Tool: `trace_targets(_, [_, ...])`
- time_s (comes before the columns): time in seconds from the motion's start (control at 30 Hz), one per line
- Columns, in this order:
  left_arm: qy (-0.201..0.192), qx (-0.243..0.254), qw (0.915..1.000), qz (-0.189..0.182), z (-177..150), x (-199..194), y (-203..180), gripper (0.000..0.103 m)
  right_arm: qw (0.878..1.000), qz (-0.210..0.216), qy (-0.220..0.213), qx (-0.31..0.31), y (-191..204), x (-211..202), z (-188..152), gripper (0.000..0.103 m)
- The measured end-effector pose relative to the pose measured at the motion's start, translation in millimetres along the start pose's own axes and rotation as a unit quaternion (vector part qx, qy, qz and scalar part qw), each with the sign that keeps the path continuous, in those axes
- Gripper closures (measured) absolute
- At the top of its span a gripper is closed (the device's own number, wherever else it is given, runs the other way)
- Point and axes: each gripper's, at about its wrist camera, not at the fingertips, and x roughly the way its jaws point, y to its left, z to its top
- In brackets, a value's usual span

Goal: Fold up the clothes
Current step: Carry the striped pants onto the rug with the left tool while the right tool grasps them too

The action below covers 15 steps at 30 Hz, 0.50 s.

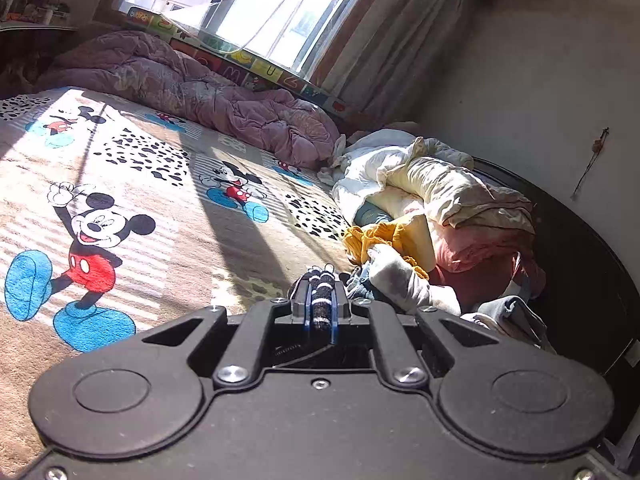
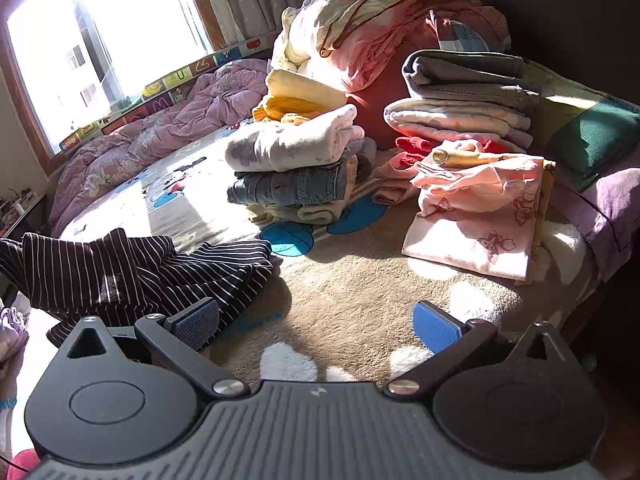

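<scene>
Striped cloth [image 1: 322, 300] is sitting pinched between the closed left tongs [image 1: 320, 280] at lower centre. Right tongs [image 2: 316, 326] are hanging wide open above the bed [image 2: 352, 292], gripping nothing, beside the striped garment [image 2: 132, 272] at lower left.

Dark white-striped garment [image 2: 152, 268], rumpled on bedspread, edge pinched, lifted

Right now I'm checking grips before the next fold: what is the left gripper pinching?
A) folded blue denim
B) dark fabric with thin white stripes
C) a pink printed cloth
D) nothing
B: the left gripper is shut on the dark white-striped fabric, bunched between its blue pads.
</scene>
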Motion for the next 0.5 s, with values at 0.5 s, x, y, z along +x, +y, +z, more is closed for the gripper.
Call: trace_targets(0.5, [0.027,-0.062,0.9789,0.193,-45.5,-110.7,142.3,0.095,0.991,0.129,0.009,-0.018,101.9,24.2,-16.0,0.001])
